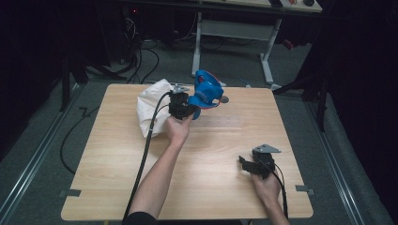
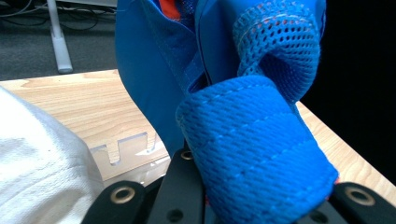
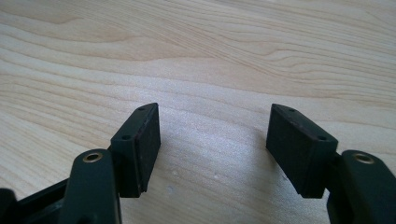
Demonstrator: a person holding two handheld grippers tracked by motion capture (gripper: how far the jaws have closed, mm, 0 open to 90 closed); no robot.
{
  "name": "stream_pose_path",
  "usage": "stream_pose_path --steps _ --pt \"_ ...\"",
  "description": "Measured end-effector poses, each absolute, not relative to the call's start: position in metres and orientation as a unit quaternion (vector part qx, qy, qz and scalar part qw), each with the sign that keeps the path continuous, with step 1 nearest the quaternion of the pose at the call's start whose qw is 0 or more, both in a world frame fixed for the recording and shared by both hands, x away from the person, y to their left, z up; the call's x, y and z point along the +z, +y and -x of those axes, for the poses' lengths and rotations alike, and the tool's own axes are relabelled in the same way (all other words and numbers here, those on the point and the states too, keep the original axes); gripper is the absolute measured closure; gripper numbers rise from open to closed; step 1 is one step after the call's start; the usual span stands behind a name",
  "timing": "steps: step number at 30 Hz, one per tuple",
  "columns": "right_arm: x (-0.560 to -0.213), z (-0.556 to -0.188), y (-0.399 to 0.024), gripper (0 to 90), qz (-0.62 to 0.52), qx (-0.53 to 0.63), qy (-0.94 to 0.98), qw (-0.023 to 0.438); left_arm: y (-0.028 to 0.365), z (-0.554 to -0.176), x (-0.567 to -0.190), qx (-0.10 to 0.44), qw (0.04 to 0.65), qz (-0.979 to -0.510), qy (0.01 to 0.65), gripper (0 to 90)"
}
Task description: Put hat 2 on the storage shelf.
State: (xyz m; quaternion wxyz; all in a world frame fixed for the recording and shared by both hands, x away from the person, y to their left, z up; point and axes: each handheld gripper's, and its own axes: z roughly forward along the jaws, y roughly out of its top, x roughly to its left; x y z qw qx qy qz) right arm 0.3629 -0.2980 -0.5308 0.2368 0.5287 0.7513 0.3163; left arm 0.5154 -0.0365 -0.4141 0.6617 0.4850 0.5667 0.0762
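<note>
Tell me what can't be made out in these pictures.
- Left gripper: its jaw tips, in the left gripper view, are covered by the blue strap.
- Blue bag: its top is cut off by that view's upper edge.
- White cloth: high view, too small to identify.
- Right gripper: open over bare table.

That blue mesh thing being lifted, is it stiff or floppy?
Probably floppy: the blue mesh item folds and curls over the left gripper, whose jaws pinch it. It looks light, hanging from that one grip. The woven mesh seems unlikely to slip.
</note>
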Motion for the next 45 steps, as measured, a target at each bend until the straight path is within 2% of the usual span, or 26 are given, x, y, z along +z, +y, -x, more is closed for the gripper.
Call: stream_pose_path --steps 11,22,35,45 --pt "-0.531 -0.363 -0.298 35.3 -0.528 0.317 0.752 0.236 -0.041 -0.515 -0.419 0.102 0.674 -0.47 0.56 86.1" --pt "-0.531 -0.363 -0.297 35.3 -0.527 0.317 0.752 0.236 -0.043 -0.513 -0.422 0.095 0.683 -0.442 0.573 86.0" --pt "-0.531 -0.363 -0.297 35.3 -0.526 0.317 0.753 0.236 -0.039 -0.512 -0.43 0.12 0.679 -0.438 0.576 85.9" --pt "-0.531 -0.362 -0.297 35.3 -0.526 0.317 0.753 0.236 -0.045 -0.515 -0.449 0.122 0.65 -0.465 0.588 84.8"
